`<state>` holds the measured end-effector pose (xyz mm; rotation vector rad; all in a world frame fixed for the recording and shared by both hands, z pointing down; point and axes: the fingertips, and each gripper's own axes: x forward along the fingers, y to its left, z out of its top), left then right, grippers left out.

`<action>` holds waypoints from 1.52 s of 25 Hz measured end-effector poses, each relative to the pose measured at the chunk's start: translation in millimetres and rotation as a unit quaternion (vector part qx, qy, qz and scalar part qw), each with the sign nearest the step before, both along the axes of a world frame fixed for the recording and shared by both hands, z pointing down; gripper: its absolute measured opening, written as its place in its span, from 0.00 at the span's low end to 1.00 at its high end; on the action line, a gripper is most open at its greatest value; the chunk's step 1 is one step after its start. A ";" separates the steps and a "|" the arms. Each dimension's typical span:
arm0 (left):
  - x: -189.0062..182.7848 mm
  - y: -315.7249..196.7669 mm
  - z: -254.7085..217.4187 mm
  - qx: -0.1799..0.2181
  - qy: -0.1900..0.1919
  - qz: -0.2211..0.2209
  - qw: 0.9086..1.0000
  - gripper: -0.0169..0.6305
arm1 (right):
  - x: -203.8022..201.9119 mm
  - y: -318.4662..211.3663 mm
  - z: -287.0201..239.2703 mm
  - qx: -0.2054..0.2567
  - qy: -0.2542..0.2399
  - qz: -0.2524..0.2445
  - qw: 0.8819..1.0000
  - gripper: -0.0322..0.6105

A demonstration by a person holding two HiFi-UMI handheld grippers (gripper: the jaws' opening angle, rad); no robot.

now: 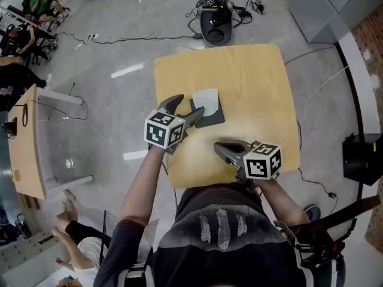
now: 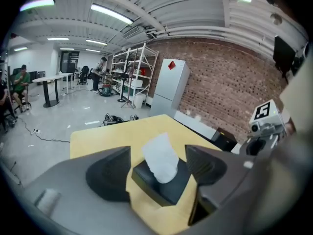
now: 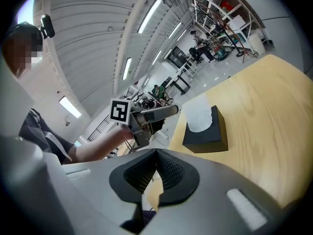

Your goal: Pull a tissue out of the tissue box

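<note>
A black tissue box [image 1: 210,116] lies on the yellow table [image 1: 251,82], and a white tissue [image 1: 206,98] sticks up from its slot. My left gripper [image 1: 187,110] is open just left of the box, its jaws pointing at it. In the left gripper view the box [image 2: 164,186] and tissue [image 2: 160,158] show beyond the gap between the wide-apart pads [image 2: 110,173], not touched. My right gripper [image 1: 220,148] hovers over the table's near edge, shut and empty; in its own view the ribbed pads [image 3: 168,170] meet, with the box [image 3: 208,133] farther off.
On the floor beyond the table is a black device with tangled cables [image 1: 215,26]. A second table [image 1: 24,142] stands at the left, with people seated near it. A black case [image 1: 362,157] sits on the floor at the right. Shelves [image 2: 129,72] line the brick wall.
</note>
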<state>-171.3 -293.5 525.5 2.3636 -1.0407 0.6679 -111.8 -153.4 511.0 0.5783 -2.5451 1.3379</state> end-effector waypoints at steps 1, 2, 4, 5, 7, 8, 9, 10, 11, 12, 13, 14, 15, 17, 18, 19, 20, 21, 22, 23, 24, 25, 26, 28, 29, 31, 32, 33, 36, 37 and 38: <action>1.3 -2.9 4.1 -0.005 0.004 0.001 1.000 0.55 | 0.7 0.0 -0.2 0.000 0.000 0.001 1.000 0.05; 2.8 -5.7 8.5 -0.010 0.007 0.001 1.000 0.55 | 1.8 0.3 0.3 -0.001 0.001 0.003 1.000 0.05; 4.9 -10.7 18.2 -0.021 0.013 -0.001 1.000 0.55 | 4.4 1.7 2.3 -0.005 0.003 0.007 1.000 0.05; 5.6 -13.1 23.1 -0.028 0.017 -0.003 0.999 0.55 | 5.7 2.1 3.3 -0.006 0.004 0.009 1.000 0.05; 6.8 -17.7 31.2 -0.041 0.029 -0.008 0.999 0.55 | 8.1 1.8 4.6 -0.009 0.005 0.013 1.000 0.05; 7.6 -19.6 34.5 -0.047 0.035 -0.009 0.998 0.55 | 9.3 1.4 4.8 -0.010 0.006 0.016 1.000 0.05; 8.6 -21.1 37.5 -0.051 0.042 -0.010 0.998 0.55 | 10.4 1.2 5.0 -0.011 0.006 0.018 1.000 0.05; 9.7 -22.6 40.0 -0.055 0.048 -0.010 0.997 0.55 | 11.5 1.0 5.2 -0.012 0.006 0.020 1.000 0.05; 10.7 -24.2 42.2 -0.056 0.053 -0.012 0.997 0.55 | 12.5 1.0 5.5 -0.012 0.007 0.021 1.000 0.05; 11.6 -25.9 43.8 -0.055 0.057 -0.013 0.997 0.53 | 13.4 1.0 5.8 -0.013 0.007 0.023 1.000 0.05; 12.5 -27.4 45.0 -0.053 0.060 -0.014 0.997 0.52 | 14.3 1.1 6.3 -0.013 0.008 0.024 1.000 0.05; 13.8 -28.5 45.6 -0.051 0.064 -0.014 0.997 0.50 | 15.0 1.2 6.7 -0.013 0.008 0.024 1.000 0.05; 15.2 -29.3 45.7 -0.048 0.069 -0.013 0.996 0.46 | 15.6 1.3 7.0 -0.013 0.008 0.025 1.000 0.05; 17.5 -30.1 45.1 -0.045 0.079 -0.010 0.996 0.41 | 15.9 1.3 7.2 -0.013 0.007 0.026 1.000 0.05; 18.4 -30.0 45.0 -0.046 0.083 -0.008 0.995 0.35 | 15.8 1.0 6.8 -0.013 0.007 0.026 1.000 0.05; 19.2 -29.7 45.2 -0.047 0.085 -0.004 0.995 0.29 | 15.4 0.5 6.4 -0.013 0.007 0.026 1.000 0.05; 19.7 -29.5 45.3 -0.048 0.085 -0.001 0.995 0.24 | 15.1 -0.2 5.9 -0.013 0.007 0.027 1.000 0.05; 19.7 -29.4 45.2 -0.047 0.086 0.000 0.995 0.18 | 15.0 -1.0 5.6 -0.012 0.007 0.027 1.000 0.05; 19.5 -29.5 44.6 -0.045 0.088 0.000 0.995 0.13 | 15.1 -1.6 5.5 -0.012 0.008 0.027 1.000 0.05; 19.4 -29.7 43.6 -0.043 0.091 -0.001 0.995 0.08 | 15.5 -2.1 5.6 -0.011 0.008 0.027 1.000 0.05; 19.5 -29.7 42.5 -0.041 0.095 -0.001 0.995 0.04 | 15.9 -2.5 5.8 -0.010 0.008 0.028 1.000 0.05; 19.8 -29.7 41.4 -0.040 0.098 -0.001 0.994 0.04 | 16.2 -3.0 5.9 -0.010 0.008 0.029 1.000 0.05; 20.0 -29.6 40.3 -0.039 0.100 0.001 0.994 0.03 | 16.3 -3.5 5.7 -0.010 0.008 0.029 0.999 0.05; 20.3 -29.2 37.9 -0.038 0.103 0.003 0.994 0.03 | 16.2 -4.1 4.8 -0.009 0.007 0.030 0.999 0.05; 20.2 -29.0 36.6 -0.038 0.104 0.003 0.994 0.03 | 16.0 -4.1 4.2 -0.009 0.006 0.030 0.999 0.05; 19.4 -28.5 33.9 -0.036 0.107 0.001 0.994 0.03 | 15.8 -3.5 3.6 -0.008 0.005 0.030 0.999 0.05; 18.7 -28.5 32.4 -0.034 0.109 0.000 0.993 0.03 | 15.7 -3.4 3.6 -0.008 0.004 0.030 0.999 0.05; 17.9 -28.6 30.4 -0.033 0.110 -0.001 0.993 0.03 | 15.4 -3.4 3.6 -0.007 0.004 0.030 1.000 0.05; 18.3 -28.9 22.3 -0.025 0.111 0.001 0.994 0.03 | 15.9 -3.6 3.7 -0.006 0.003 0.031 1.000 0.05; 19.7 -28.8 19.7 -0.022 0.109 0.005 0.994 0.03 | 16.4 -3.7 3.8 -0.006 0.002 0.031 0.999 0.05; 21.0 -28.7 17.4 -0.019 0.107 0.008 0.994 0.03 | 16.8 -3.7 3.9 -0.006 0.002 0.032 0.999 0.05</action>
